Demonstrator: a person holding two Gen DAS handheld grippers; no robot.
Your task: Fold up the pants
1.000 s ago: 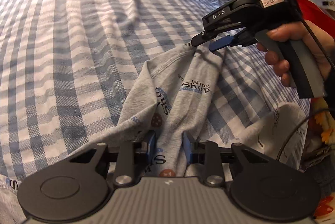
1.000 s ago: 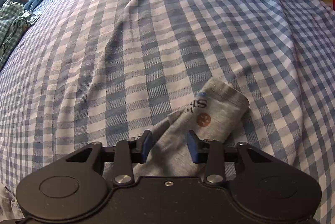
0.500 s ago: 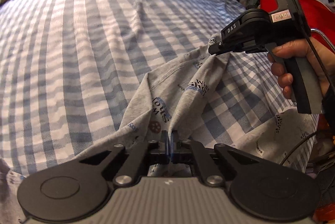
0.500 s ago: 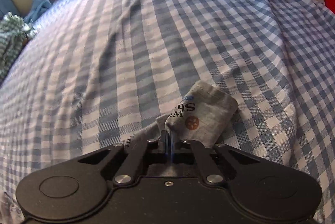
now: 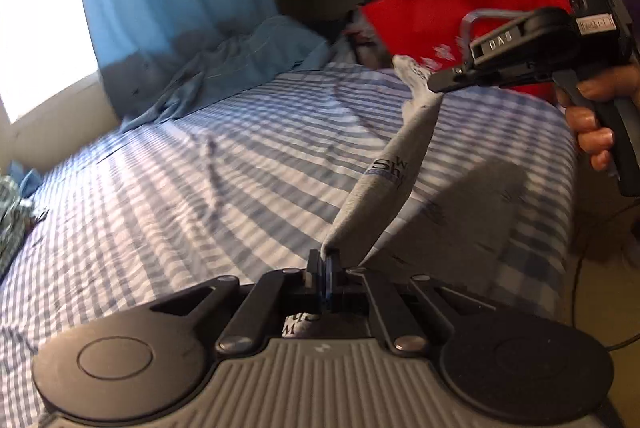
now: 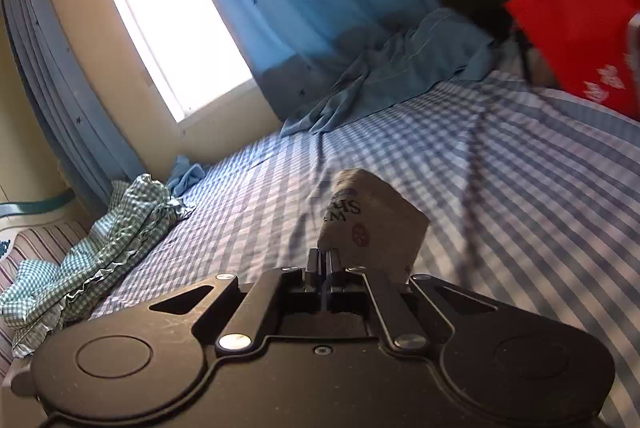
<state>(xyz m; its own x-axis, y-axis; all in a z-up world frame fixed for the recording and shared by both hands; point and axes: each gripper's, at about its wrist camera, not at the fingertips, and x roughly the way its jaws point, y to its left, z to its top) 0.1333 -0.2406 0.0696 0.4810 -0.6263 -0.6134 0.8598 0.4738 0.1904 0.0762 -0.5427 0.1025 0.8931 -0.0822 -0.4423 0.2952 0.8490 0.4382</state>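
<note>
The grey pants (image 5: 384, 184) are being held taut above the checked bedsheet (image 5: 180, 212), pinched at one end by the fully closed left gripper (image 5: 325, 268) and at the other by the fully closed right gripper (image 5: 434, 88).

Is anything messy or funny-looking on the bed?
Yes. A blue sheet lies crumpled at the far end of the checked bedspread, and a green checked cloth sits bunched at its edge. The grey pants hang stretched between both grippers.
</note>
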